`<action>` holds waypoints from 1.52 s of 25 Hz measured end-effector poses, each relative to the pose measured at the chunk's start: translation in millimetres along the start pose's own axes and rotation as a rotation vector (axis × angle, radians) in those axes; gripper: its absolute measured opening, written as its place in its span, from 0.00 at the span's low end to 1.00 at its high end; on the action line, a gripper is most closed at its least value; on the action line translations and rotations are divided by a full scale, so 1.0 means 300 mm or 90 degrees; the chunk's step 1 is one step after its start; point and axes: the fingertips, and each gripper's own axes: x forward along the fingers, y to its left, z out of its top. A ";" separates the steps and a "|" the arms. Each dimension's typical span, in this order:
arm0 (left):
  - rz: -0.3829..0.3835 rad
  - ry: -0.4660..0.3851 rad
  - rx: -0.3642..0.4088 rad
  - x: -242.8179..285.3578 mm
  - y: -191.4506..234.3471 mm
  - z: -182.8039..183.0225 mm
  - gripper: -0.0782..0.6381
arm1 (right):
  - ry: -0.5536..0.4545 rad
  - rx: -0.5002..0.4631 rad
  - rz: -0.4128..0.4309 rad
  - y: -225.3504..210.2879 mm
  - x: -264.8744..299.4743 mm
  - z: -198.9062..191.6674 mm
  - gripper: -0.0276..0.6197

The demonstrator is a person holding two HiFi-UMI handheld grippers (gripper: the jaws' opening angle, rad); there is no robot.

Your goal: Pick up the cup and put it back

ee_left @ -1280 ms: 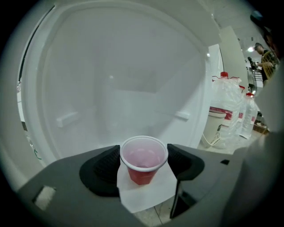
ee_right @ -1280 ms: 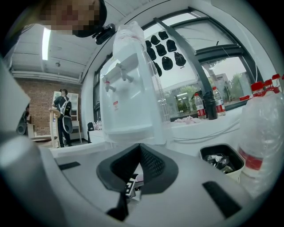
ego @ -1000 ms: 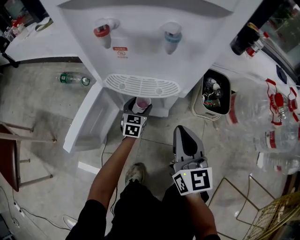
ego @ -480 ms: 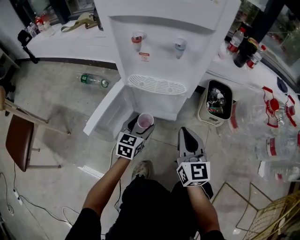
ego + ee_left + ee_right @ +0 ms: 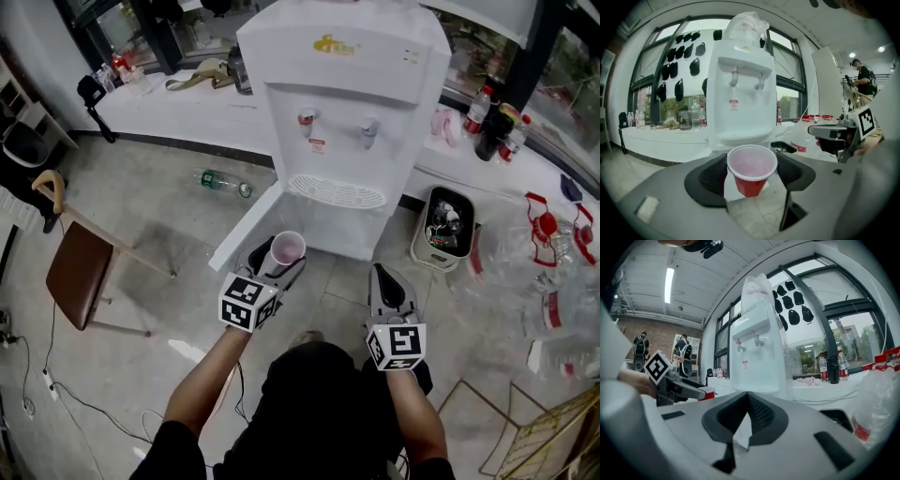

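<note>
Cup (image 5: 286, 251): red plastic outside, pale pink-white inside, with a thin rolled white rim. It stands upright, mouth up, clamped by its side walls between the dark fingers (image 5: 706, 176) of the left gripper (image 5: 280, 260), clear of the floor. In the head view it sits just left of centre, below the dispenser (image 5: 345, 131). In the left gripper view it fills the lower centre of the frame, base pointing down; whether it holds any liquid cannot be told.
</note>
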 end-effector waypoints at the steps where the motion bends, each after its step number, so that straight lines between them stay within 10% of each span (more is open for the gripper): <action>1: 0.001 -0.008 0.006 -0.012 0.005 0.037 0.57 | -0.001 -0.003 0.002 0.002 0.003 0.010 0.03; 13: -0.003 -0.060 0.001 0.147 0.090 0.300 0.57 | -0.010 0.015 -0.004 0.000 0.070 0.049 0.03; 38: 0.023 -0.090 -0.011 0.358 0.216 0.375 0.57 | -0.004 0.012 -0.020 -0.034 0.187 0.082 0.03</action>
